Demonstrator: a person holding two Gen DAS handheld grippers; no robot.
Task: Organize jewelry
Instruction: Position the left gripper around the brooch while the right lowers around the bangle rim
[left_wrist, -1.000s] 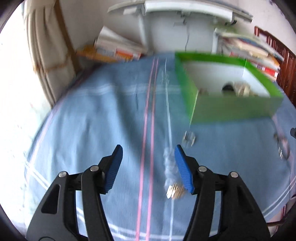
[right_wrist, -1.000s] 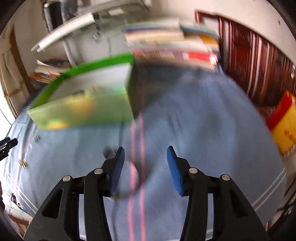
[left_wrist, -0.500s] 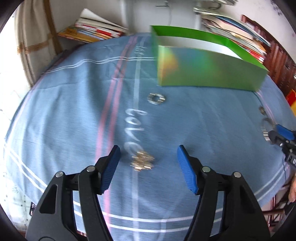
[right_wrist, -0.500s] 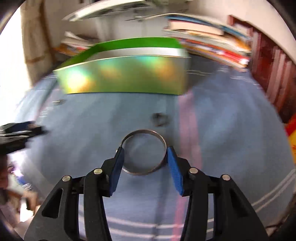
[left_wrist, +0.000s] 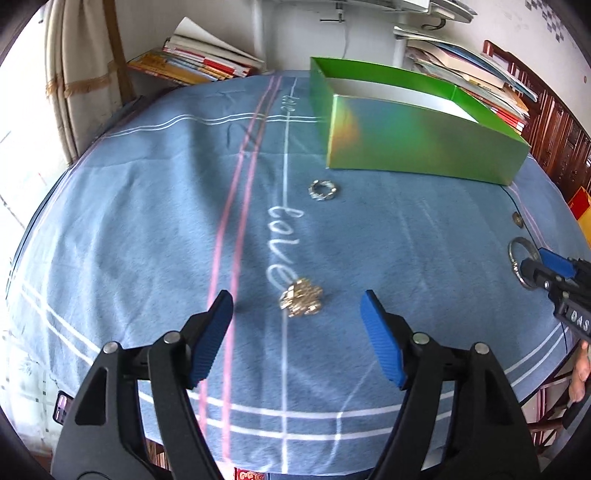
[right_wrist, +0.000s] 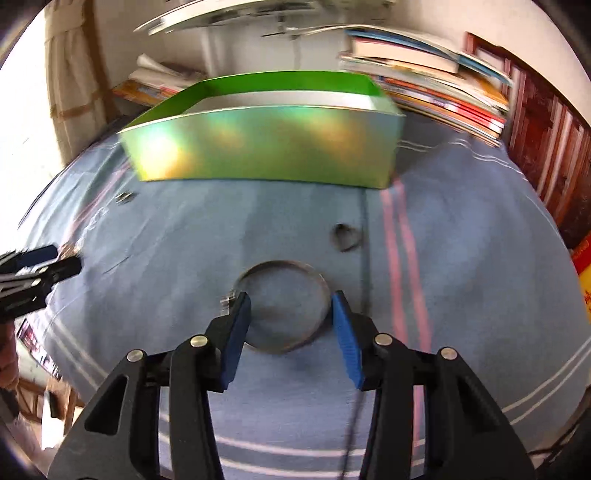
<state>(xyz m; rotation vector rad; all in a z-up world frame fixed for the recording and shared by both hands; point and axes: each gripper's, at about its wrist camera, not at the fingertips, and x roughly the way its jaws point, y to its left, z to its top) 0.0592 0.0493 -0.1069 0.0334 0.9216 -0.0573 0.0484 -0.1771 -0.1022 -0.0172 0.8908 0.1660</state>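
A gold cluster of jewelry (left_wrist: 301, 297) lies on the blue cloth, just ahead of my left gripper (left_wrist: 295, 300) and centred between its fingers. Those jaws are opening and touch nothing. A silver bangle (right_wrist: 280, 263) lies flat on the cloth with my right gripper (right_wrist: 291, 297) astride its near half. The blue pads stand close beside its rim, and I see no squeeze. From the left wrist view, the right gripper (left_wrist: 546, 267) and the bangle (left_wrist: 517, 254) show at the right edge. The green box (left_wrist: 424, 144) (right_wrist: 266, 147) stands open at the back.
A silver chain ring (left_wrist: 323, 190) lies near the box. A small dark ring (right_wrist: 346, 236) sits beyond the bangle. Stacks of books (left_wrist: 199, 62) (right_wrist: 436, 77) line the back. A phone (left_wrist: 61, 406) lies at the cloth's near left edge. A person's hand (left_wrist: 581, 369) is at right.
The left gripper has come down over the gold cluster, which now sits between wider jaws. The right gripper has swung across to the bangle, which now lies between its fingers.
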